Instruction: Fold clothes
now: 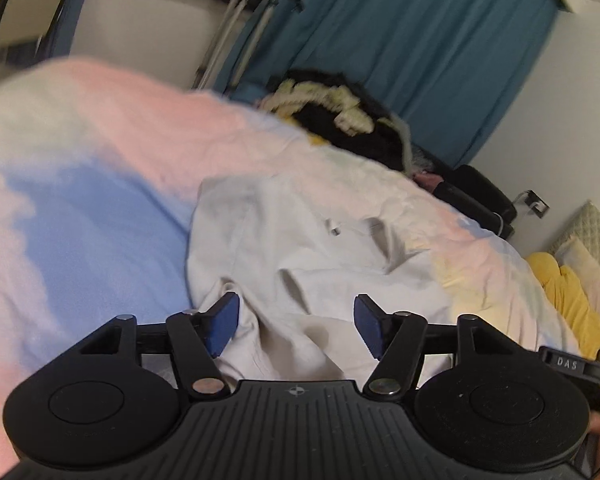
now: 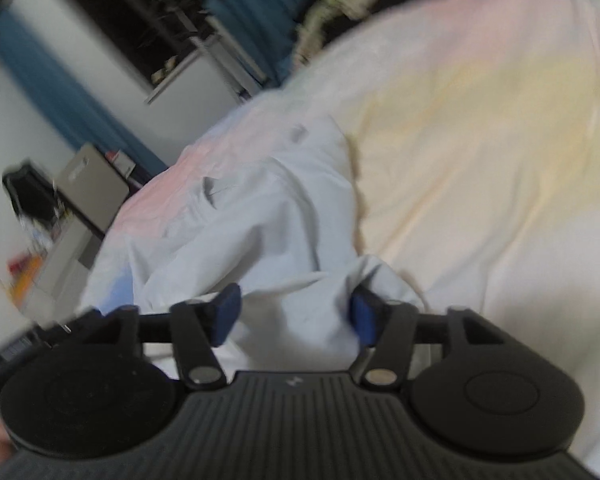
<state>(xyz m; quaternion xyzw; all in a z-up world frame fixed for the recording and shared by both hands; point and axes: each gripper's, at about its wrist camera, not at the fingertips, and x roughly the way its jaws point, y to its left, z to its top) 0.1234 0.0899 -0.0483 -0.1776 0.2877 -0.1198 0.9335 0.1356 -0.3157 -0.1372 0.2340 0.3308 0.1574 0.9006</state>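
A pale grey-white garment [image 1: 300, 248] lies crumpled on a bed with a pastel pink, blue and yellow cover [image 1: 92, 208]. My left gripper [image 1: 296, 326] hovers over the garment's near edge, its blue pads wide apart, with rumpled cloth lying between them. In the right wrist view the same garment [image 2: 240, 232] runs up the bed cover [image 2: 480, 152]. My right gripper [image 2: 296, 316] is open too, with a fold of the cloth bulging between its blue pads. Both views are blurred.
A dark heap of clothes with cream trim [image 1: 340, 120] sits at the bed's far side before a teal curtain [image 1: 420, 40]. Yellow and pale pillows [image 1: 572, 280] lie at the right. Shelves and a cabinet [image 2: 92, 200] stand beside the bed.
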